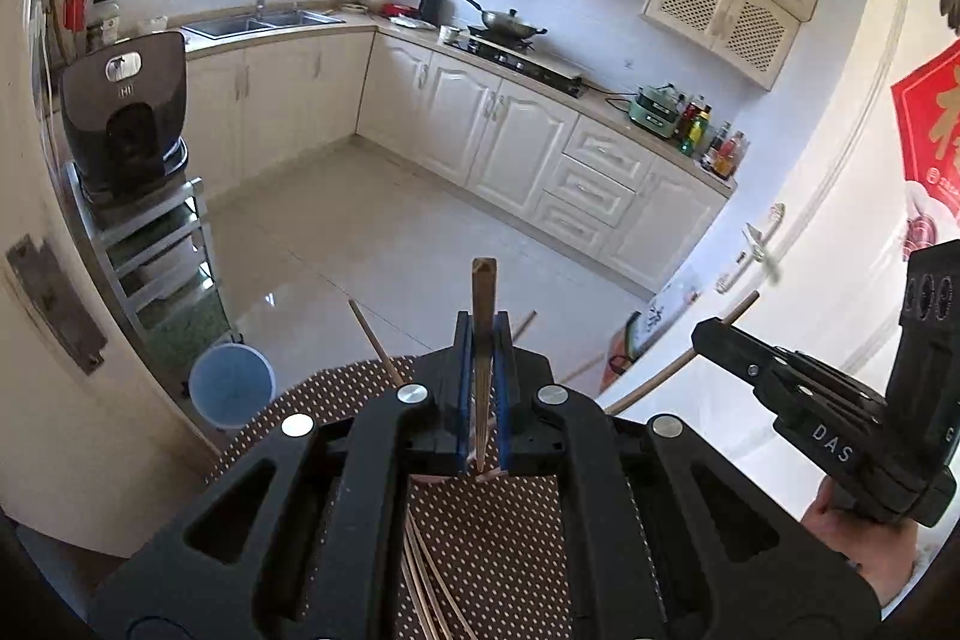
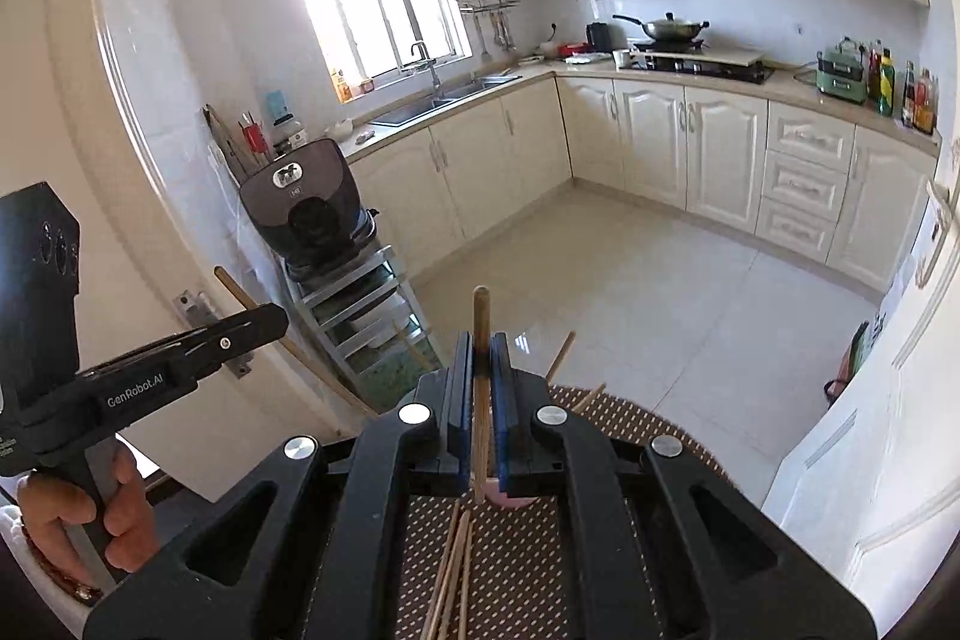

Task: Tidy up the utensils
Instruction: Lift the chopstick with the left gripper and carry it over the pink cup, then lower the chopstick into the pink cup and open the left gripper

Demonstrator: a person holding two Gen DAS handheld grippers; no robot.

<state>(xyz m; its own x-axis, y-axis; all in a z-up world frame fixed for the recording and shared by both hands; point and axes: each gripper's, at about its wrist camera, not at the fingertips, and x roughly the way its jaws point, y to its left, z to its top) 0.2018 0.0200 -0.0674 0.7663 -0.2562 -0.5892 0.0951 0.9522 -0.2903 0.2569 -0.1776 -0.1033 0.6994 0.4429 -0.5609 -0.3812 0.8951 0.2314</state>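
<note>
Left claw [image 1: 483, 334] clamped on a chopstick [image 1: 483, 292], right claw [image 2: 480, 358] gripping another chopstick [image 2: 480, 316], above dotted mat [image 1: 336, 394]

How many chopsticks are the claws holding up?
2. One chopstick is clamped in the left claw, one chopstick in the right claw. More lie below, partly hidden.

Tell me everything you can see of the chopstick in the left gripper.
The chopstick is a single light-brown stick, wood or bamboo by its look, with a squared, blunt end pointing away from the camera. It stands between the blue pads of the left gripper, which is shut on it, its end jutting well past the fingertips. Its near end runs back between the fingers above the dotted brown mat, where more chopsticks lie loose. Nothing but the pads visibly touches it.
</note>
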